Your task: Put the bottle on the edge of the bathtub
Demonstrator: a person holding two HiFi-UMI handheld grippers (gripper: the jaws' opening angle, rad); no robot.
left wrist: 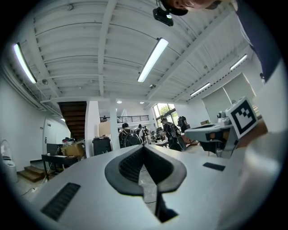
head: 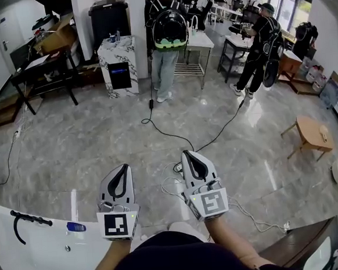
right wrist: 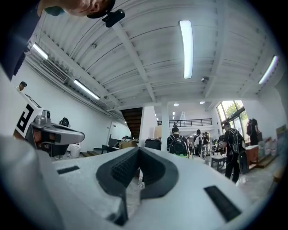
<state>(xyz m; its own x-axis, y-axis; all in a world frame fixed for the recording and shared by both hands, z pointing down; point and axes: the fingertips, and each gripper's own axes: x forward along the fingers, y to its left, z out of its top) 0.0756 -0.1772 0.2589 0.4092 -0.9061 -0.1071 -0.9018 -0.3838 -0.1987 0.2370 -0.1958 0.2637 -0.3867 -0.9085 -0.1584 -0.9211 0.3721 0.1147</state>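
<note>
- Above the floor (head: 87, 138), beside the bathtub (head: 32, 253), I see my left gripper (head: 123, 170) with jaws together, empty.
- My right gripper (head: 190, 156) is closed on nothing too.

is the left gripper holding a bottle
No, the white left gripper has its black-padded fingers shut together with nothing between them.

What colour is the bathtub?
White. The bathtub shows best in the head view.
</note>
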